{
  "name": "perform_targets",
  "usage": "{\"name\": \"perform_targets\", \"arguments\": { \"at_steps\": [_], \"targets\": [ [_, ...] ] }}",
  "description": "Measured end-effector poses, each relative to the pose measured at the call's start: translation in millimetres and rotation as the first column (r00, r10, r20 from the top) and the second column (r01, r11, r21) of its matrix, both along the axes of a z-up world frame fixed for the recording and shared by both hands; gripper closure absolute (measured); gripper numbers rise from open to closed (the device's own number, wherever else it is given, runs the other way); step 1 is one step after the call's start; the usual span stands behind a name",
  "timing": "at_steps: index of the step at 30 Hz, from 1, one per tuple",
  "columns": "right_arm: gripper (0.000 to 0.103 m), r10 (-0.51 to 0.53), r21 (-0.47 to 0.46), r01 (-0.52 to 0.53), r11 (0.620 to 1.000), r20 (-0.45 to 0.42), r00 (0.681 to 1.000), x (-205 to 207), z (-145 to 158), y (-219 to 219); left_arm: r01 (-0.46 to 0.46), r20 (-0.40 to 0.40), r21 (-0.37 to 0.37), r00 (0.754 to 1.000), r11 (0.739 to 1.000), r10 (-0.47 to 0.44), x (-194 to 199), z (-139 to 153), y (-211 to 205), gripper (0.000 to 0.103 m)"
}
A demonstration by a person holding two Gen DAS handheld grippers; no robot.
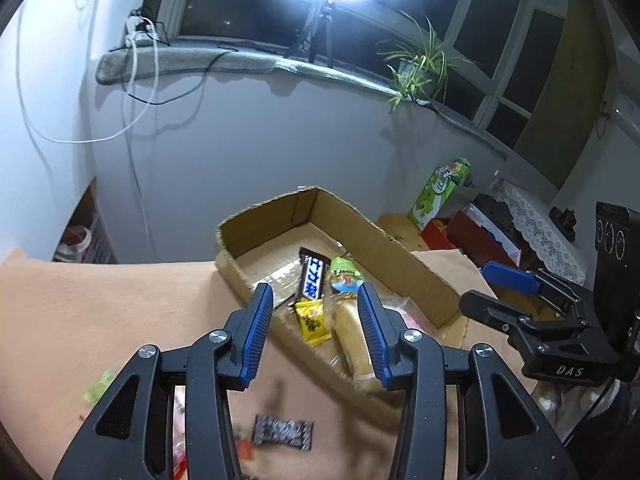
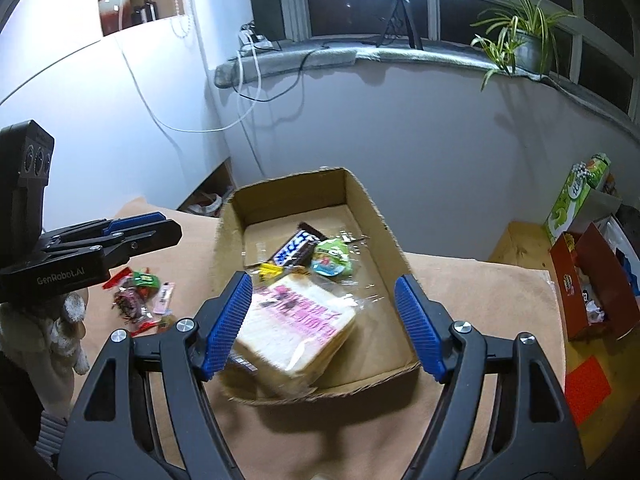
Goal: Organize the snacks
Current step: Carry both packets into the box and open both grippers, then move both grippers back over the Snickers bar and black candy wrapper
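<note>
The right gripper (image 2: pixel 322 326) is wide apart above the bread pack (image 2: pixel 296 330) in the cardboard box (image 2: pixel 384 220). The left gripper (image 1: pixel 316 332) is apart too. The bread leans on the box edge and may tip out.

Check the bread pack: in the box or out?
In. The bread pack lies inside the cardboard box near its front wall, free of both sets of open jaws.

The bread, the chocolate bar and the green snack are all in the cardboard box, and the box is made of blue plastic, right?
Not quite. The box is brown cardboard, not blue plastic, as the right wrist view shows. The bread, chocolate bar and green snack are indeed inside it.
</note>
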State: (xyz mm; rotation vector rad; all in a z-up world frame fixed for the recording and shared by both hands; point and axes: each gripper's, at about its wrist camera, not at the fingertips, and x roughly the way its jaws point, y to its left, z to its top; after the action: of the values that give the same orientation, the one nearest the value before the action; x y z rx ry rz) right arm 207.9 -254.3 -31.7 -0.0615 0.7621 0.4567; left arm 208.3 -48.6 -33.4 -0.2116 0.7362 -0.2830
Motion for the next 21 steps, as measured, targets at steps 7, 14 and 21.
{"name": "perform_targets", "arguments": {
  "at_steps": [7,14,21],
  "targets": [
    [0.026,0.057,0.004,-0.058,0.998,0.029,0.998,-32,10,16,-0.040,0.031,-0.021,0.999,0.999,0.041,-40,9,29,0.060],
    [0.026,0.147,-0.001,-0.147,0.989,0.032,0.989,-63,10,40,-0.072,0.043,-0.008,0.996,0.997,0.073,-80,6,55,0.060],
    [0.026,0.234,-0.020,-0.234,0.972,0.010,0.972,-84,-4,66,-0.104,0.028,-0.026,0.994,0.994,0.104,-110,-3,74,0.060]
  ]
}}
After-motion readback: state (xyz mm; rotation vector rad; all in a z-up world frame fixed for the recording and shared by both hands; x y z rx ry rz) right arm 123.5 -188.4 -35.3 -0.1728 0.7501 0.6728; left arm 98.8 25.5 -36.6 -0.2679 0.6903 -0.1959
